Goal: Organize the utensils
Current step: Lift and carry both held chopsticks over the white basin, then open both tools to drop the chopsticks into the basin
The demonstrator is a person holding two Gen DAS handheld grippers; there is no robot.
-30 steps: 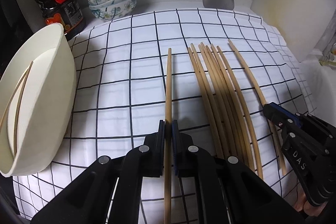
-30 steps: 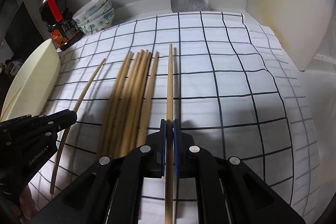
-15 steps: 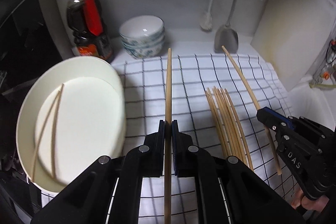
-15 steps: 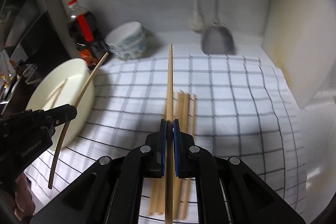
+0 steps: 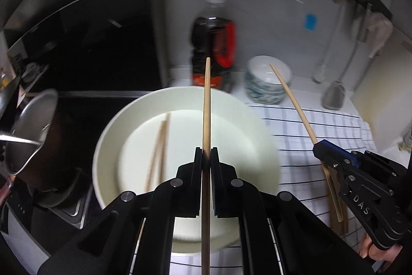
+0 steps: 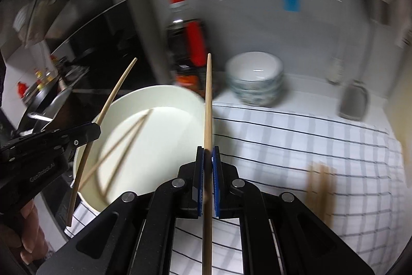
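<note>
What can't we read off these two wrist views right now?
- Loose chopsticks on the checked cloth: right wrist view, motion blur, count unreadable; left wrist view, mostly behind the right gripper.
- Bottle label: blurred in both views.
- Rear end of each held chopstick: cut off by the bottom edge.
- Pan: left wrist view, cut by the left edge, contents unseen.

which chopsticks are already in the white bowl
The crossed pair lying inside the white bowl; two others are clamped in the tongs, and the rest lie on the checked cloth.
</note>
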